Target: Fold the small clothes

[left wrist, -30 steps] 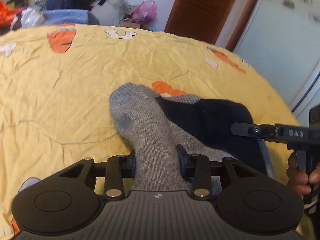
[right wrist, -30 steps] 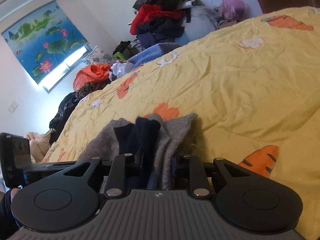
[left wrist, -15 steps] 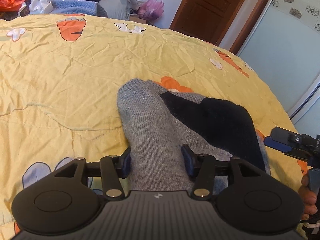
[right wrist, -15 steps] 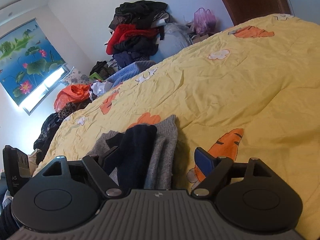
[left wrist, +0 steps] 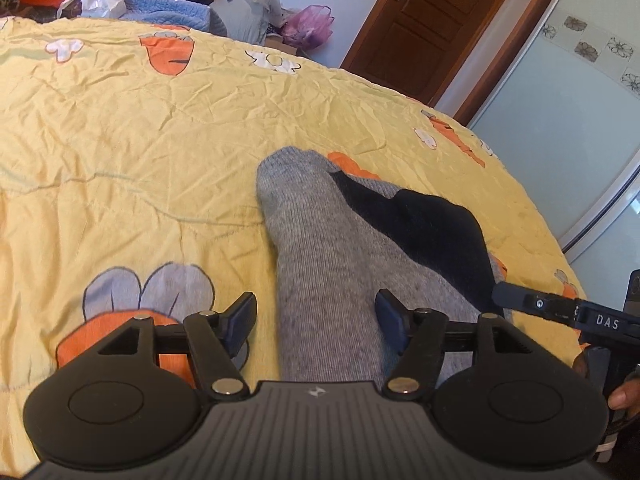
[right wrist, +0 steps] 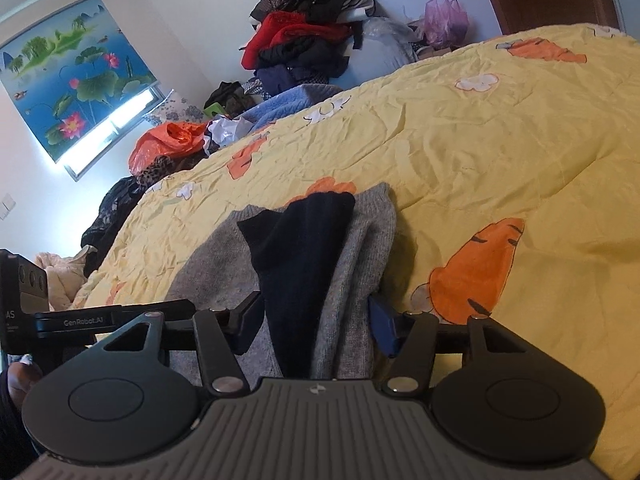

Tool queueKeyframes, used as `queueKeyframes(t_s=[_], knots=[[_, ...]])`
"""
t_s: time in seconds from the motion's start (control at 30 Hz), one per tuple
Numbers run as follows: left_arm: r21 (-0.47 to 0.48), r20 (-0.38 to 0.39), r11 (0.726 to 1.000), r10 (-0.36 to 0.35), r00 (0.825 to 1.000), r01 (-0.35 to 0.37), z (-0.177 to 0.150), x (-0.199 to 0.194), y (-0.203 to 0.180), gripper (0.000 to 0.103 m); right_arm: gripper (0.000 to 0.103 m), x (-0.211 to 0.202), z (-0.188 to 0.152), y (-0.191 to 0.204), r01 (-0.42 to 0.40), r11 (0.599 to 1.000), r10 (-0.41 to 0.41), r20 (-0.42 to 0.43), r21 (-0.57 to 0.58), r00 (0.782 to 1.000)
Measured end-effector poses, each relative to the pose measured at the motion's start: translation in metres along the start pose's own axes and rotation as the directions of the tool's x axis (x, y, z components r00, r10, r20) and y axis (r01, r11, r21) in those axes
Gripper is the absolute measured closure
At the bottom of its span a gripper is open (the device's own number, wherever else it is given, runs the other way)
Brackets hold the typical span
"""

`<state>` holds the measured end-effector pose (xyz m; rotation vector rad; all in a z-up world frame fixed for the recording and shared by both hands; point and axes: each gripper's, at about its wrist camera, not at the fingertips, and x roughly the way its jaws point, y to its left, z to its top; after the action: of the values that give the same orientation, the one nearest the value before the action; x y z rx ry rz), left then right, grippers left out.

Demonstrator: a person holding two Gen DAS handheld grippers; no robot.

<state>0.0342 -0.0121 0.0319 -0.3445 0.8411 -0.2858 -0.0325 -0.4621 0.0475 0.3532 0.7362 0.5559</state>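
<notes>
Grey ribbed knitted sock (left wrist: 320, 264) lies flat on the crumpled yellow quilt printed with orange carrots (left wrist: 132, 148), in the lower centre of the left wrist view, with a dark navy knitted sock (left wrist: 428, 220) laid across its right side.

The left gripper (left wrist: 316, 316) straddles the grey sock's near end; its jaws are opening and the pads stand clear of the cloth, so it holds nothing. The right gripper (right wrist: 316, 320) brackets both socks from the other side; its jaws are closing, yet I judge the pads not pressing.

Risks, as I judge them: the closing right jaws could pinch only the navy layer, or catch quilt with it, and drag the pair askew. The two tools sit near each other at the lower right of the left view, so a sideways sweep could knock them together.

Quilt stretches bare toward the upper left; the bed's edge curves close at right, beside a pale glass wardrobe door (left wrist: 560, 128).
</notes>
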Motion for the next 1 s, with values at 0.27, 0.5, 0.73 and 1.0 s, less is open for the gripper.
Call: queueKeyframes(t_s=[0.27, 0.5, 0.73, 1.0], knots=[[-0.015, -0.015, 1.000, -0.012, 1.000, 0.012, -0.011, 0.006, -0.004, 0.032, 0.044, -0.021, 0.007, 0.017, 0.032, 0.996, -0.025, 0.092, -0.077, 0.995], [-0.001, -0.021, 1.000, -0.017, 1.000, 0.017, -0.013, 0.007, -0.004, 0.030, 0.046, 0.015, -0.005, 0.017, -0.006, 0.998, 0.001, -0.077, -0.061, 0.997], [0.020, -0.048, 0.998, -0.051, 0.998, 0.052, -0.017, 0.000, -0.012, 0.030, 0.090, -0.001, 0.007, 0.017, -0.025, 0.997, 0.021, -0.046, -0.079, 0.999], [0.096, -0.048, 0.993, -0.058, 0.997, 0.062, -0.036, 0.002, -0.029, 0.022, 0.067, -0.001, 0.001, -0.003, -0.047, 0.999, 0.049, -0.090, 0.019, 0.995]])
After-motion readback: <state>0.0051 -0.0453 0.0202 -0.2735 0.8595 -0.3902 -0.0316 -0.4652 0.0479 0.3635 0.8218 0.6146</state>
